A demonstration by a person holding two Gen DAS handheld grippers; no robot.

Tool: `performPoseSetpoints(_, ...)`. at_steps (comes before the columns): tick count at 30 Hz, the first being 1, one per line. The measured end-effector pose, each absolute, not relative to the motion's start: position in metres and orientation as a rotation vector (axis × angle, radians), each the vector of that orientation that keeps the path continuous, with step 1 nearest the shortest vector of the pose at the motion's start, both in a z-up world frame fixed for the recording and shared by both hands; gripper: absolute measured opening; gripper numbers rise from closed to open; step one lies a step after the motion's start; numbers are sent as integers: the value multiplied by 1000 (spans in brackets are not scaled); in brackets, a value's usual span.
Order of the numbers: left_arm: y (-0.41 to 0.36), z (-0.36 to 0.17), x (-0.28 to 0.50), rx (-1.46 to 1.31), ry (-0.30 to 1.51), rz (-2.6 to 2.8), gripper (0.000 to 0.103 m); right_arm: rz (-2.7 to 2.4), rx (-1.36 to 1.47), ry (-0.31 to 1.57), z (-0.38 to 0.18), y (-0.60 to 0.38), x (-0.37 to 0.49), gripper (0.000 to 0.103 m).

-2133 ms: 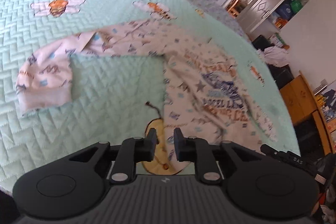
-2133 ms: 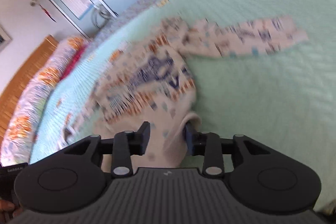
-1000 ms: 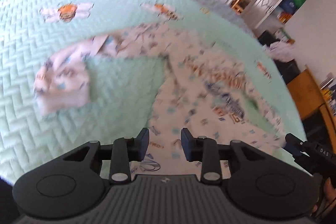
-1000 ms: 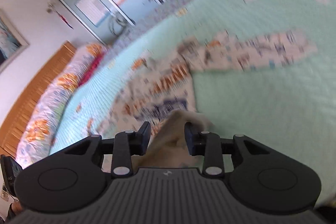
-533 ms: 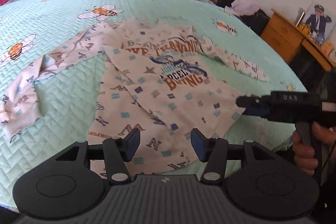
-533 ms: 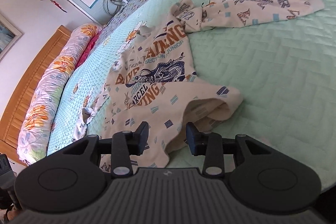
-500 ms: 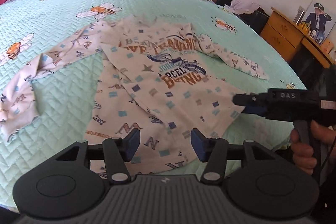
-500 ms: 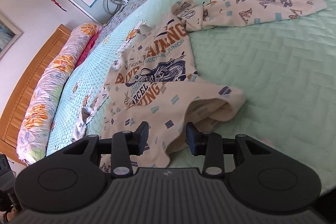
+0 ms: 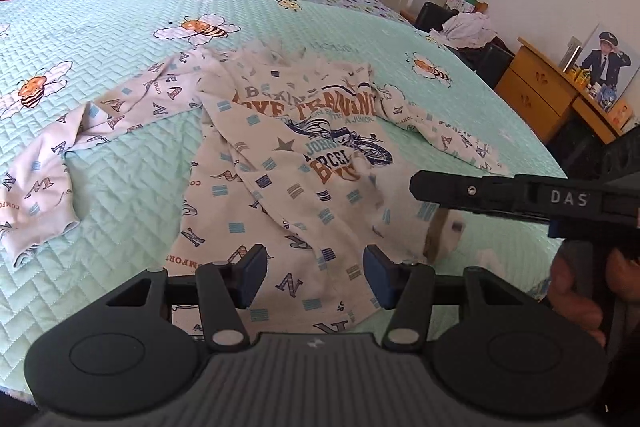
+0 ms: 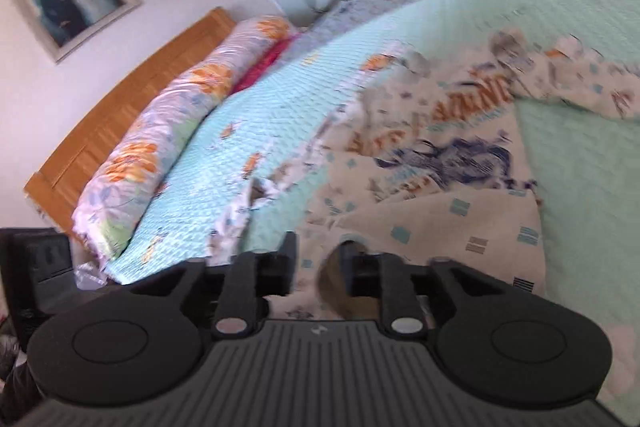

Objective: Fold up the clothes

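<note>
A white long-sleeved shirt (image 9: 304,163) with letter prints and a blue-and-orange chest print lies face up on the mint quilted bed cover (image 9: 120,27), both sleeves spread out. My left gripper (image 9: 314,267) hovers open over the shirt's near hem, nothing between its pads. My right gripper (image 9: 420,185) reaches in from the right at the hem's right corner, which is lifted and blurred. In the blurred right wrist view, the right gripper (image 10: 318,259) has the shirt (image 10: 440,187) hem bunched between its closing jaws.
A person's hand (image 9: 580,291) holds the right gripper's handle. A floral bolster (image 10: 160,131) lies along the wooden headboard (image 10: 100,99). A wooden dresser (image 9: 552,95) and a dark chair with a pile of clothes (image 9: 468,27) stand beyond the bed's right side.
The left jaws opened wider a second ago and have stayed still since. The right gripper has swung left along the hem, and the hem's right corner has moved with it.
</note>
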State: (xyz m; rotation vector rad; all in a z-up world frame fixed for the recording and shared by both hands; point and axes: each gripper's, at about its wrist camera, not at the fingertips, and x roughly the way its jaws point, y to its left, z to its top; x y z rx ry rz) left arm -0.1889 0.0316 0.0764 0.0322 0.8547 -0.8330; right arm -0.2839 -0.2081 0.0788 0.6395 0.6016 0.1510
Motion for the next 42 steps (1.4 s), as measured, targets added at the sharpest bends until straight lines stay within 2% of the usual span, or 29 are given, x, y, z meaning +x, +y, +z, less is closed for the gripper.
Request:
performPoseSetpoints(7,22,70,-190,44,859,-856,56,23,693,591,76,-248,-318,50)
performPoseSetpoints(14,34,71,-167,-24,860,-772,57,-23,713,569,75,-257,-328,52)
performPoseSetpoints(23,37,62,-73,-304,950,-650,57,-66,746,616,54,-256,-320,55)
performPoseSetpoints(33,9,11,38,-507,1112,-476,57,-175,822,659,27,-279,-321,55)
performPoseSetpoints(35,7,12,48,-512,1089,-472,50,-175,818,673,26,-279,-317,56)
performPoseSetpoints(36,6,15,52,-486,1072,-461,26,-178,814,681,25,-280,-315,56)
performPoseSetpoints(37,5,18,55,-454,1053,-449,10,-181,811,688,24,-281,-313,56)
performPoseSetpoints(39,10,30,60,-412,987,-440,10,-186,810,693,23,-282,-311,57)
performPoseSetpoints(42,24,60,66,-348,844,-408,5,-201,810,693,22,-286,-308,57)
